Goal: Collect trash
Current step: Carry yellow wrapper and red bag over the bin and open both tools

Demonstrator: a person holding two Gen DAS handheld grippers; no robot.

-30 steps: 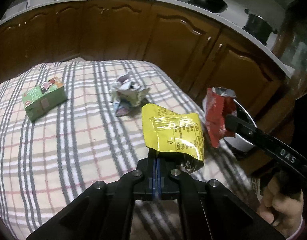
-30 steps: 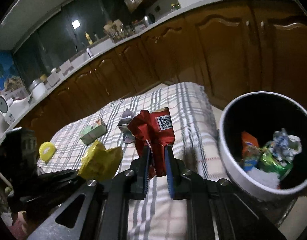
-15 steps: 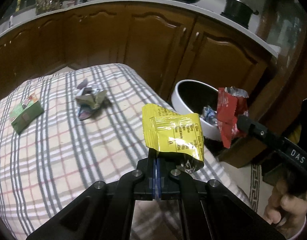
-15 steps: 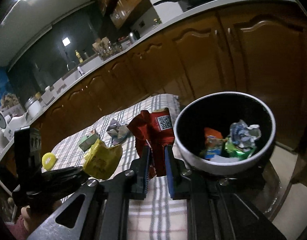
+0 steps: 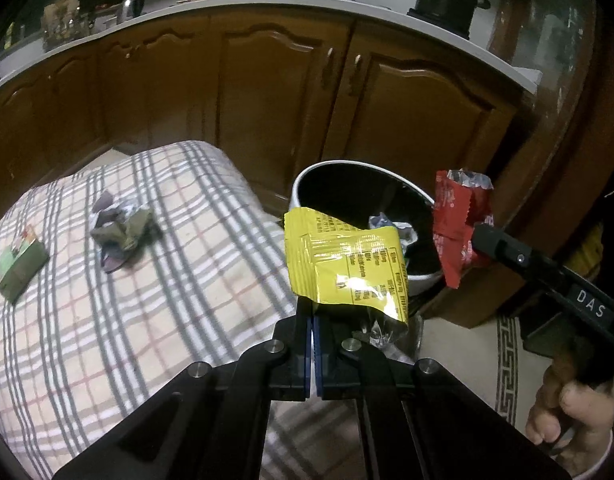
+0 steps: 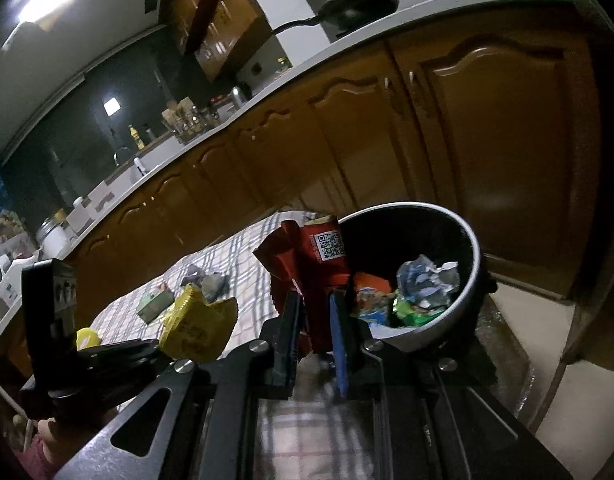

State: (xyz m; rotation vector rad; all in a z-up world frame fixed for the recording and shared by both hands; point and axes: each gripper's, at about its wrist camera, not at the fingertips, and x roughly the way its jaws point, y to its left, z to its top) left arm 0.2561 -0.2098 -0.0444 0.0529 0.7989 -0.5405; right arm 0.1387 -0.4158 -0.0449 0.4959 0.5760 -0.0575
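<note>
My left gripper point(image 5: 311, 312) is shut on a yellow snack wrapper point(image 5: 347, 262), held in the air in front of the round white-rimmed bin point(image 5: 307, 184). My right gripper point(image 6: 313, 312) is shut on a red wrapper point(image 6: 315, 260) with a QR code, just left of the bin point(image 6: 473, 248), which holds several pieces of trash. The red wrapper point(image 5: 459, 224) also shows in the left wrist view over the bin's right rim. The yellow wrapper point(image 6: 195, 324) shows in the right wrist view at lower left.
A crumpled wrapper point(image 5: 121, 226) and a small green carton point(image 5: 19, 266) lie on the checked tablecloth point(image 5: 147, 320). Brown kitchen cabinets point(image 5: 267, 92) stand behind, with pans on the counter. The table edge is close to the bin.
Both grippers have carried their wrappers rightward off the table toward the bin. The bin is now larger and nearer in both views.
</note>
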